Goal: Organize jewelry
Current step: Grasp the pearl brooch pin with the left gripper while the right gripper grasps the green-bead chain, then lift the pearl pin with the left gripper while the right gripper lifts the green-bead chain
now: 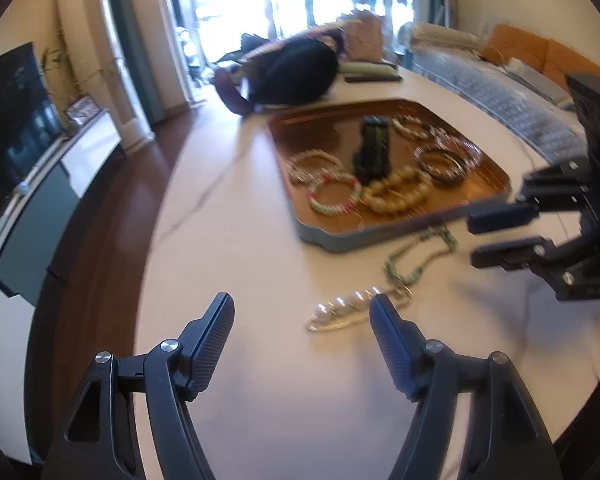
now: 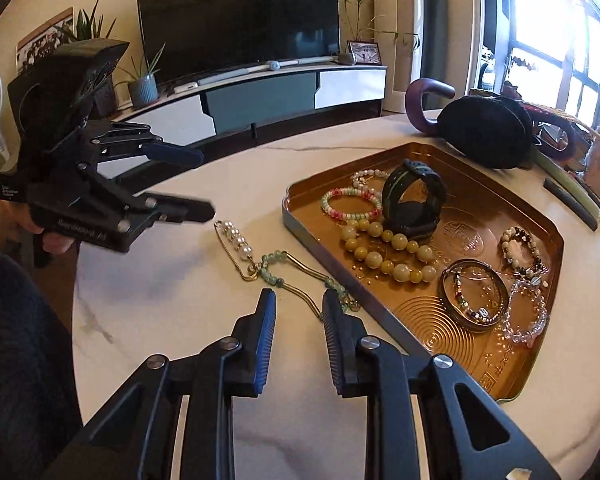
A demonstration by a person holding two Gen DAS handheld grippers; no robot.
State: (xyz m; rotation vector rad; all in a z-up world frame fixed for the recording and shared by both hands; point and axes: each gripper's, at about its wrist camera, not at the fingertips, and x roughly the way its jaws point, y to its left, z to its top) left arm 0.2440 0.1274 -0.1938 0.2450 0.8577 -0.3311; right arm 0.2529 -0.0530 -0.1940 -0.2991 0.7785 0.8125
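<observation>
In the right wrist view, the left gripper [image 2: 208, 184] hangs above the white marble table [image 2: 160, 292] at the far left, its fingers spread wide with nothing between them and pointing toward the pearl pin [image 2: 234, 238]. That pin lies flat on the table just past those fingertips, its long axis running from upper left to lower right, a row of white pearls on a gold safety-pin frame. Its lower end meets the green bead chain [image 2: 300, 280], pale green beads linked by thin gold bars, which stretches on to the right until it reaches the outer wall of the gold tray [image 2: 512, 216]. Whether pin and chain are actually joined is hard to make out.

The right gripper [image 2: 299, 312] sits low over the chain with its fingers partly open and empty; the right finger hides the chain's far end.

Inside the tray, from left to right, lie a pink-and-green bead bracelet [image 2: 350, 204], a yellow bead bracelet [image 2: 388, 250], a dark watch [image 2: 414, 200] standing on its strap, stacked bangles [image 2: 474, 294] and a clear crystal bracelet [image 2: 528, 316].

The left wrist view is motion-blurred, and its own right finger covers the pearl pin's [image 1: 348, 304] end.
</observation>
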